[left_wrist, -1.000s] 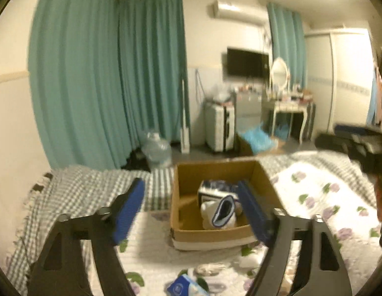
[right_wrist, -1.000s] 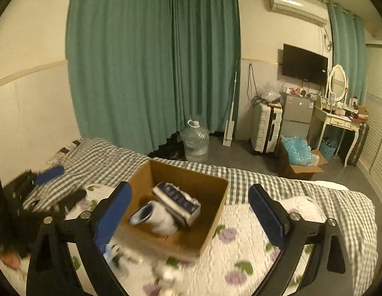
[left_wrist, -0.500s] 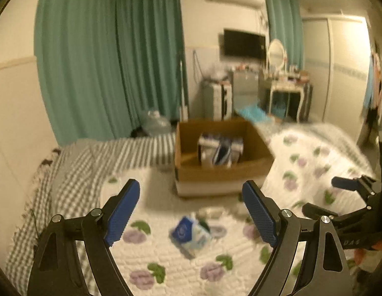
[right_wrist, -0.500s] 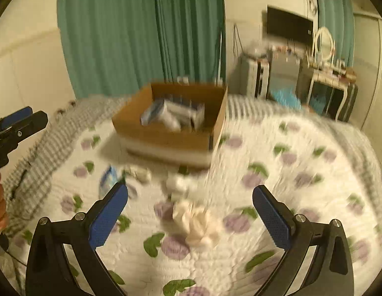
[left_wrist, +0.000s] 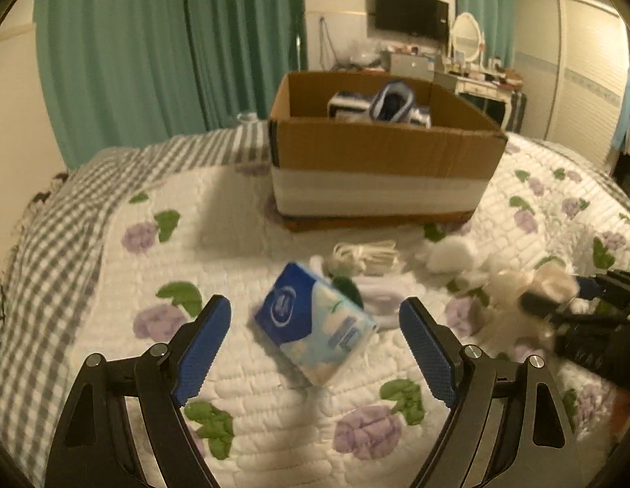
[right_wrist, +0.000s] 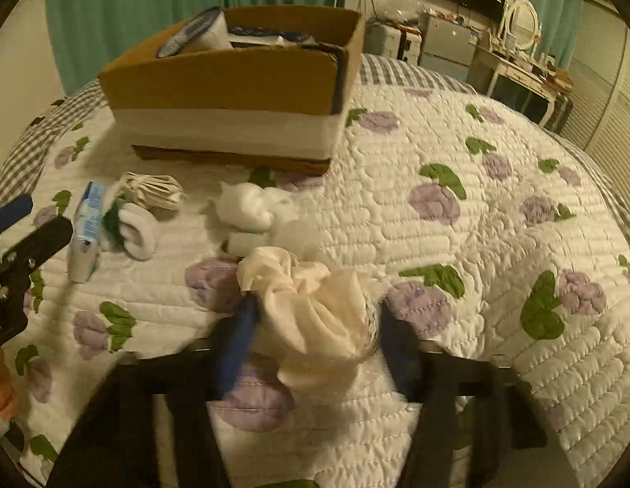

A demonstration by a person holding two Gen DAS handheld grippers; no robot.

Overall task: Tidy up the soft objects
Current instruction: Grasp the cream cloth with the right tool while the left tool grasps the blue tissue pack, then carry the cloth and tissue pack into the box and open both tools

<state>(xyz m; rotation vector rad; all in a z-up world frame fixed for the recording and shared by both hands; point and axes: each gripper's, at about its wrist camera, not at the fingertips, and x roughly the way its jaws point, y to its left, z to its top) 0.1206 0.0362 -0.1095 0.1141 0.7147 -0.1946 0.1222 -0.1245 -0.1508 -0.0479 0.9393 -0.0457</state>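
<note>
Bedroom setting: a bed under a white quilt with purple flowers carries the work, teal curtains behind. An open cardboard box stands toward the far side of the quilt, already holding a few items, among them a rolled blue-and-white piece.

Loose soft items lie in a cluster on the quilt in front of the box: a blue-and-white tissue pack, a cream corded bundle, a white rolled sock with green trim, white fluffy pieces and a cream cloth.

Left gripper: jaws spread wide, nothing held. The tissue pack lies directly ahead, between the line of the two fingers, its long axis running diagonally from upper left to lower right across the opening. It rests flat on the quilt; contact with the fingers is not evident.

Right gripper: fingers stand on either side of the cream cloth and appear to press into it; motion blur prevents confirming a firm pinch. The cloth sits on the quilt, near the other items, well short of the box.

Judgement: the right gripper is nearer to completing a pick. The box lies ahead and to its left, with its near wall to be cleared. Open quilt to the right offers free room; the neighbouring white pieces just beyond the cloth could be dragged along.
</note>
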